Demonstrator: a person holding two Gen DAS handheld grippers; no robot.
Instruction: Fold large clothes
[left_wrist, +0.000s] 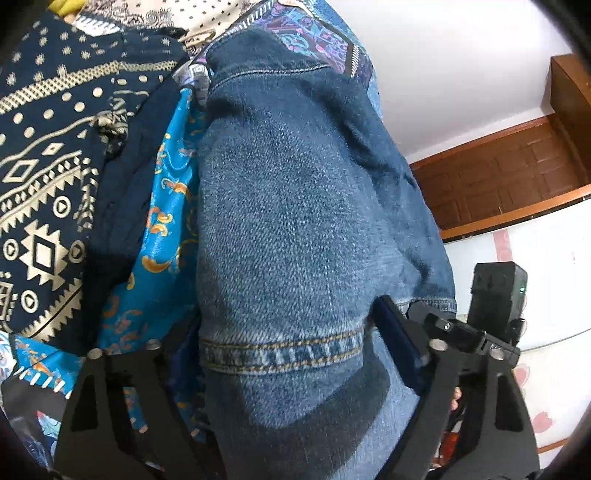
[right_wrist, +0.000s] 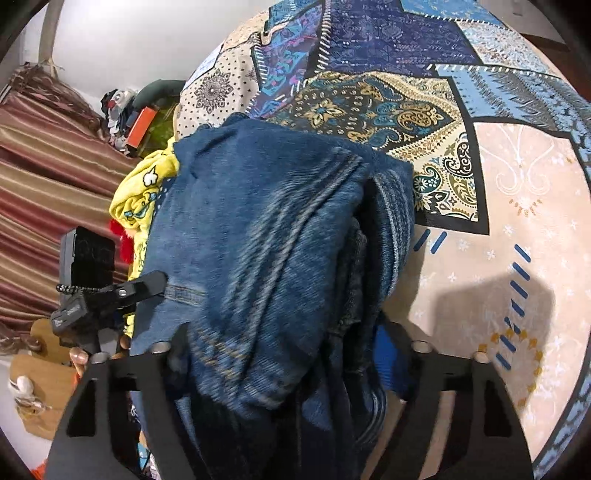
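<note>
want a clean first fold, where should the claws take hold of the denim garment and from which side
Grip the denim garment at the thick stitched hem band, from the near end, where the left claw and right claw already straddle it. The double-stitched seam is a firm, flat edge; the bunched folds in the right wrist view would slip.

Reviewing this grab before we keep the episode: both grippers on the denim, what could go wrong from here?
1. The jeans sit bunched in thick layers between the right gripper fingers; a bite could catch only some layers, so the fold may come out uneven.
2. The left gripper works beside a blue satin cloth and a navy patterned garment; it might snag one.
3. A yellow garment touches the denim and could get dragged.
</note>
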